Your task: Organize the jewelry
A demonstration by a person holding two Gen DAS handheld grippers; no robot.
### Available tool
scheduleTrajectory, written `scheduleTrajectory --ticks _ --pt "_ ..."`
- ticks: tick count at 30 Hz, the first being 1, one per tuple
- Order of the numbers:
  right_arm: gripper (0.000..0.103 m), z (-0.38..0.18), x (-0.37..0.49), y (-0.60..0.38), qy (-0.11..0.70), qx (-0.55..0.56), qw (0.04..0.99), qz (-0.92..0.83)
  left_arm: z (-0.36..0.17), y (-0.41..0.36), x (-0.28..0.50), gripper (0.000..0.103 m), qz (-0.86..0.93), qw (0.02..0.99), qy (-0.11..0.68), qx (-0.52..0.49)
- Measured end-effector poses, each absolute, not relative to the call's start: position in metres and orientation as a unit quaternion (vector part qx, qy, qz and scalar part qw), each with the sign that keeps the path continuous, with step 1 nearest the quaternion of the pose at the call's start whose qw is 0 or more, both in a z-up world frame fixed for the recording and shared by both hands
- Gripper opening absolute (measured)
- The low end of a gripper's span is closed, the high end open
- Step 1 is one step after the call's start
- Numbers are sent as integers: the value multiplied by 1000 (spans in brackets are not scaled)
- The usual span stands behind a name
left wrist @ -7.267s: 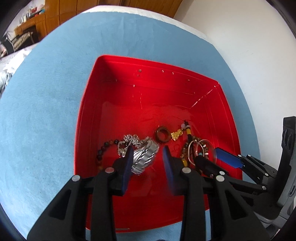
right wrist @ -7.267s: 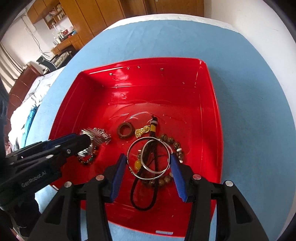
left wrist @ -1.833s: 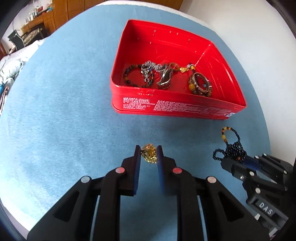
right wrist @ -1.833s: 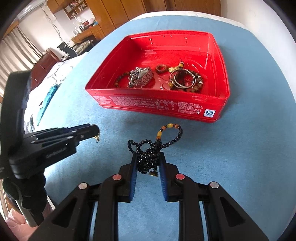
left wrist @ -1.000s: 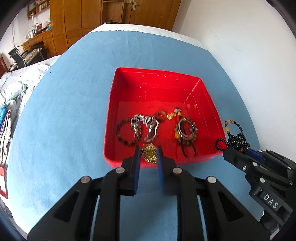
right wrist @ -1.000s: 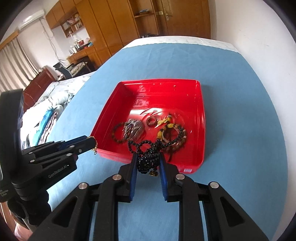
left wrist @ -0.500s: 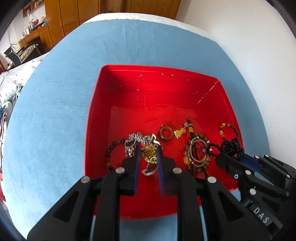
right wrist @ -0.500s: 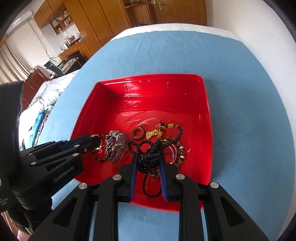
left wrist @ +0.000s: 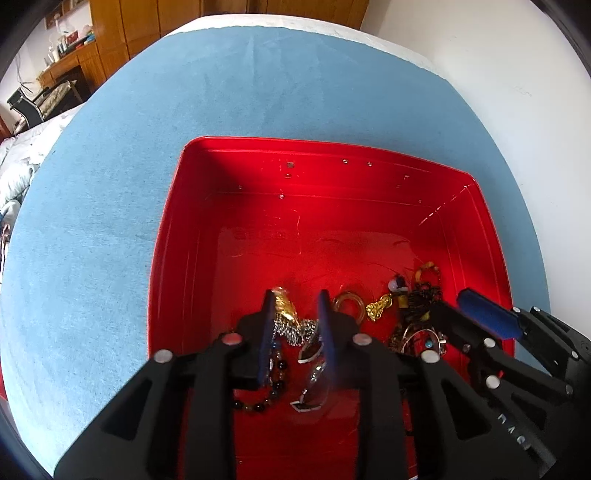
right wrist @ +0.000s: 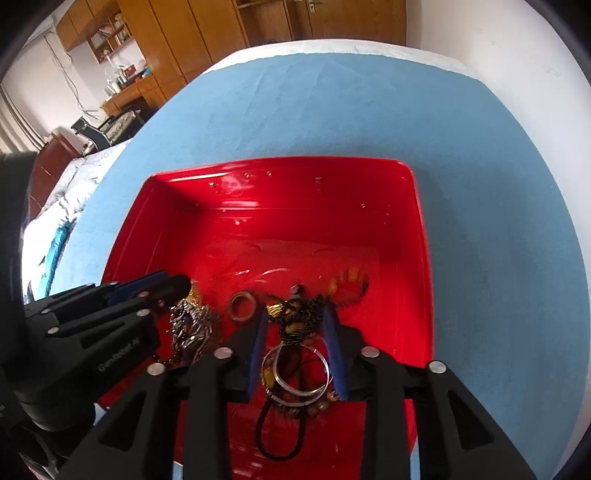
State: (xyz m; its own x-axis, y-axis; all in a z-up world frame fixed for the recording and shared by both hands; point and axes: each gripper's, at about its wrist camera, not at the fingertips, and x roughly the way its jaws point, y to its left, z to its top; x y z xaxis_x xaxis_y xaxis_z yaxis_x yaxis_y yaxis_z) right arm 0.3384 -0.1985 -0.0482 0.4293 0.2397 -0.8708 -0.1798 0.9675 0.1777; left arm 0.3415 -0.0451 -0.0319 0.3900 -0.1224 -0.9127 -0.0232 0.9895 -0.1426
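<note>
A red tray (left wrist: 177,236) (right wrist: 417,236) lies on the blue cloth and holds the jewelry. My left gripper (left wrist: 295,306) is open low inside it. The gold piece (left wrist: 283,305) lies by its left finger, on the silver chain (left wrist: 295,330) and next to the dark bead bracelet (left wrist: 275,380). My right gripper (right wrist: 295,317) is open inside the tray. The black bead necklace (right wrist: 314,301), blurred, lies between and beyond its fingers, over the silver bangles (right wrist: 295,373). A brown ring (right wrist: 242,306) (left wrist: 347,301) lies between the two piles.
The blue cloth (left wrist: 110,184) covers the table on all sides of the tray. A white wall (left wrist: 498,74) runs along the right edge. Wooden cabinets (right wrist: 177,33) and a bed (right wrist: 62,206) are off to the left.
Both grippers have moved lower into the tray and opened. The gold piece has left the left gripper and the black bead necklace has left the right gripper; both now lie in the tray.
</note>
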Motion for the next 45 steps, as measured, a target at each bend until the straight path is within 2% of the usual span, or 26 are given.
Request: scheduleTrajectory --ticks 2,6,8,10,17,19,28,32,45 --pt "31 -46 335 -201 515 31 848 124 -30 -46 341 33 -29 833 548 -64" --pt "31 -36 324 -207 501 33 856 125 -16 -48 331 34 -37 841 536 -62" --pt "37 -27 315 -212 491 38 862 122 -8 -48 323 40 -35 848 526 -60" --pt "43 -19 307 -216 481 42 867 122 3 -49 312 52 -36 856 513 -57" --pt "62 10 274 -226 455 45 880 125 31 -46 275 76 -22 878 477 -38" --pt "65 15 267 -226 451 39 883 123 38 -45 264 86 -17 881 471 -30" --pt "82 26 233 -223 444 29 885 138 50 -26 229 95 22 887 461 -32" --pt "86 32 221 -222 438 25 888 140 57 -21 216 95 37 889 455 -28" --pt "88 39 195 -224 434 28 890 136 71 -21 187 96 38 899 436 -22"
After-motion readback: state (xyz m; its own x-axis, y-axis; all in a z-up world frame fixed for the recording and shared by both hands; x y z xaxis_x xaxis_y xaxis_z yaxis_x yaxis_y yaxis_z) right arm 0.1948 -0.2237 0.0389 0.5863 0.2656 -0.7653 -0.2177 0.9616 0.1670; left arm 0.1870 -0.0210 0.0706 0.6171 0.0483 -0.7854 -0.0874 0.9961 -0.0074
